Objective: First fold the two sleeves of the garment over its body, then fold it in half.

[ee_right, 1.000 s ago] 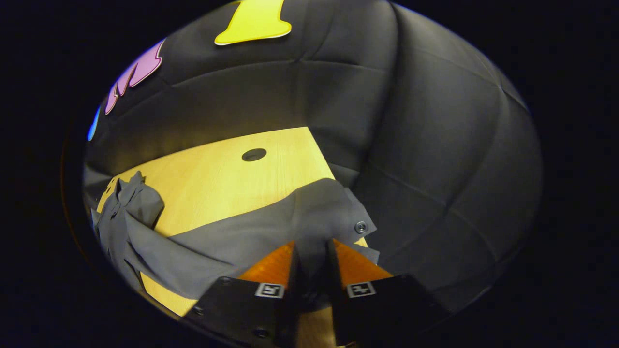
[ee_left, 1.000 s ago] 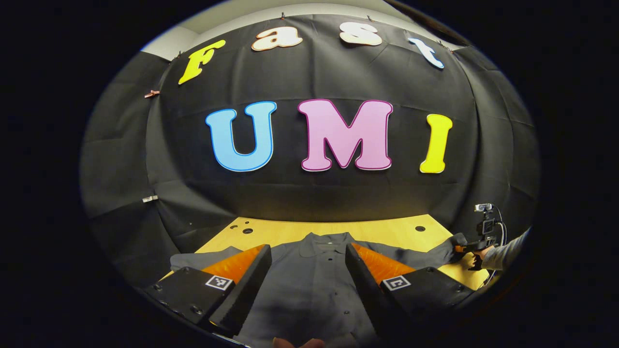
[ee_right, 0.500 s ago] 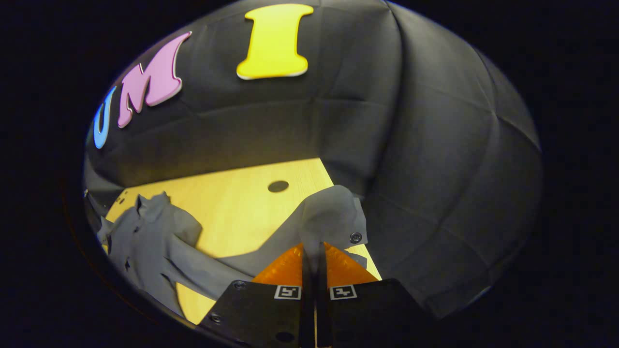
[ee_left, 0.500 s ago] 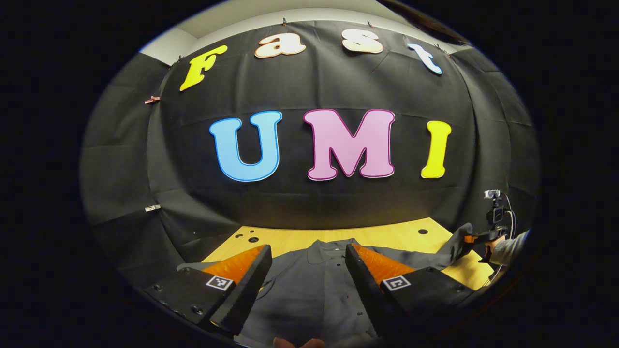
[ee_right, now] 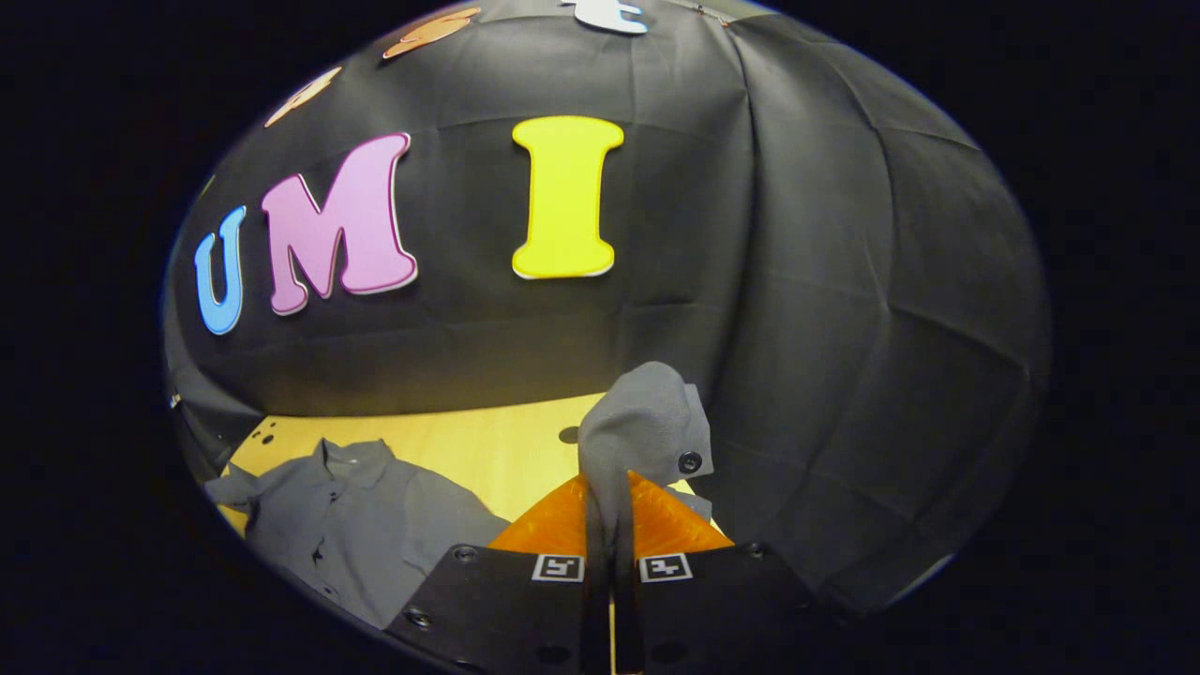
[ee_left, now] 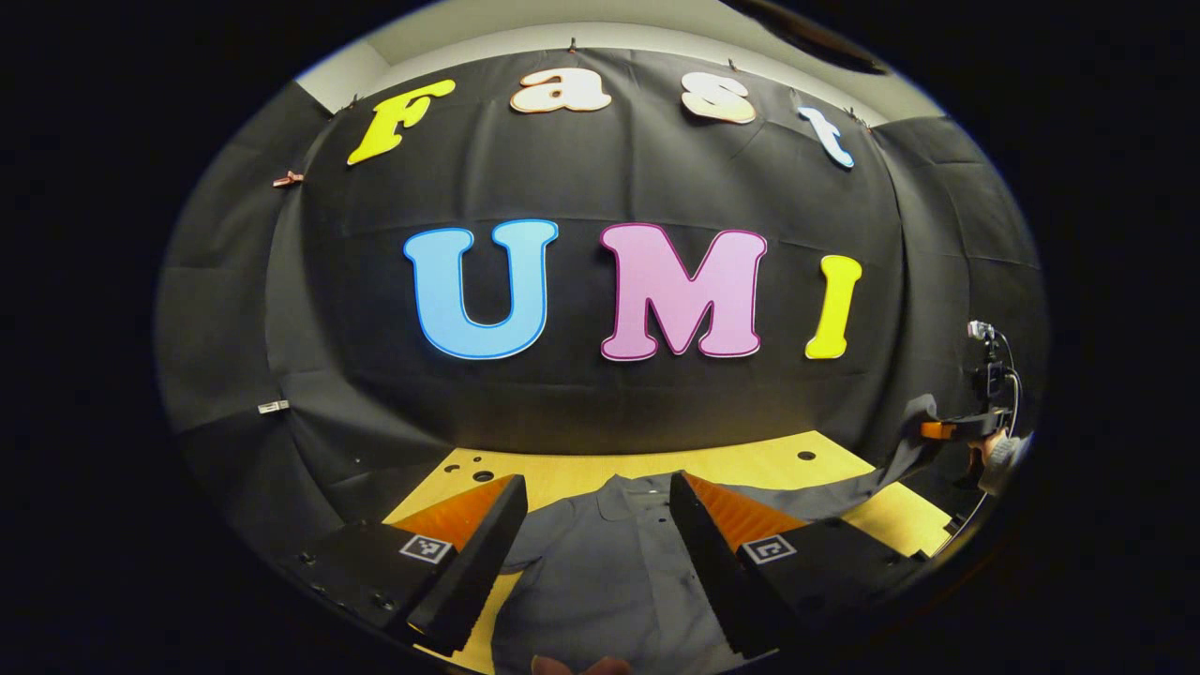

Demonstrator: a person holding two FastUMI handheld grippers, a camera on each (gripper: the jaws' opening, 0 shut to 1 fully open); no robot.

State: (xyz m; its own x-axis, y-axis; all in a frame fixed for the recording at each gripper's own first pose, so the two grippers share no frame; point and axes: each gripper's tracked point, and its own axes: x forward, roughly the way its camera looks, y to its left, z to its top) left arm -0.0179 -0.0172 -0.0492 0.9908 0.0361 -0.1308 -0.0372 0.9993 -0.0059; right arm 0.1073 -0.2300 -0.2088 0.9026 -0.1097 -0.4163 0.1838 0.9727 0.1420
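Garment (ee_right: 356, 516) sleeve cuff (ee_right: 642, 431) pinched in right gripper (ee_right: 609, 525), raised above table (ee_right: 487, 450)

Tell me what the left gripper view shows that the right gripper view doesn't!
The left gripper view shows the left tool wide open above the front of the grey shirt, and a hand far off holding the right tool. The right gripper view shows the sleeve cuff up close, pinched in the right tool and held up above the table, with its cuff button. Both show the shirt and the wooden table.
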